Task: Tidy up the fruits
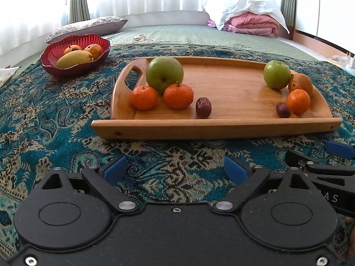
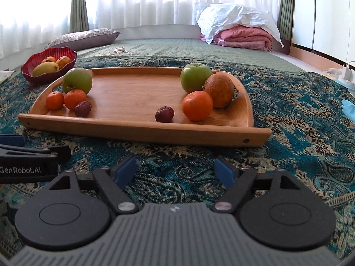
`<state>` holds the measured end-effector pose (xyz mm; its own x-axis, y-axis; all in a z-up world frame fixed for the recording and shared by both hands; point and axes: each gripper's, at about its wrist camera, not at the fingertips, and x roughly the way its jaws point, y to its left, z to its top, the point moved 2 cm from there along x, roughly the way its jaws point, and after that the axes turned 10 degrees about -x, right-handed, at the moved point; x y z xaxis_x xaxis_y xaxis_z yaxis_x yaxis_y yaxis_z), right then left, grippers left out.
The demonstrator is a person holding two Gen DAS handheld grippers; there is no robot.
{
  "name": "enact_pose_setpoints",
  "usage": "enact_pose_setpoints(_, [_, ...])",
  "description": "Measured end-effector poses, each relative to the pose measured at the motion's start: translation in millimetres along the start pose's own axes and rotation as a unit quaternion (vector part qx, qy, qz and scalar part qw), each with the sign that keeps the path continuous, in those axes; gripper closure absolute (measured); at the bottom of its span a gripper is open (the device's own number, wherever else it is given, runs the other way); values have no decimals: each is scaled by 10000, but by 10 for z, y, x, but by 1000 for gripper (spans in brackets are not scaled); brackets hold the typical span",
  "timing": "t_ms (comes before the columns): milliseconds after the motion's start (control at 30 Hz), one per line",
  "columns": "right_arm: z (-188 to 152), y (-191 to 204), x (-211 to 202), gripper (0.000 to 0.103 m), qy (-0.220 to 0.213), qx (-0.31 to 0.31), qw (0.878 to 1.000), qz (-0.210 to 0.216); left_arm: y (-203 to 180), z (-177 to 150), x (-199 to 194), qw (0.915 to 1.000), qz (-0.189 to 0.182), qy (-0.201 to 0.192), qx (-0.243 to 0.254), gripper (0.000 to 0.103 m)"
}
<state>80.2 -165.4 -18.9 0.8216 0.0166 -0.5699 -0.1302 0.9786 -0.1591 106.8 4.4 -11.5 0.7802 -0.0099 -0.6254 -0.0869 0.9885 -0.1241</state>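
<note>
A wooden tray [image 1: 221,128] [image 2: 142,130] lies on the patterned cloth ahead of both grippers. Its left end holds a green apple [image 1: 164,73] [image 2: 77,80], two oranges [image 1: 143,97] [image 1: 178,95] and a brown date [image 1: 203,107] [image 2: 82,109]. Its right end holds a second green apple [image 1: 276,74] [image 2: 195,77], a brownish-orange fruit [image 1: 300,83] [image 2: 219,89], an orange [image 1: 298,101] [image 2: 197,105] and a date [image 1: 283,110] [image 2: 164,114]. My left gripper [image 1: 175,169] and right gripper [image 2: 175,169] are both open and empty, short of the tray's near rim.
A red bowl [image 1: 75,67] [image 2: 31,75] with a mango and two orange fruits stands at the far left. Beyond lie a green bedspread, a pillow [image 1: 88,25], folded pink and white bedding [image 1: 248,17] and a white cable. A blue item [image 2: 348,106] lies at the right.
</note>
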Motion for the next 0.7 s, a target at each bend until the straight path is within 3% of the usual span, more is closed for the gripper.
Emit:
enact_pose_setpoints(200, [-11, -9, 27, 12, 51, 16, 10000, 10, 2, -11, 21, 10000, 10, -3, -26, 6])
enact_pose_setpoints(300, [-14, -11, 37, 11, 63, 19, 10000, 3, 22, -14, 40, 10000, 48, 17, -85, 0])
enact_pose_setpoints(700, [-24, 24, 57, 9, 65, -78, 9999, -59, 55, -17, 77, 9999, -4, 58, -109, 0])
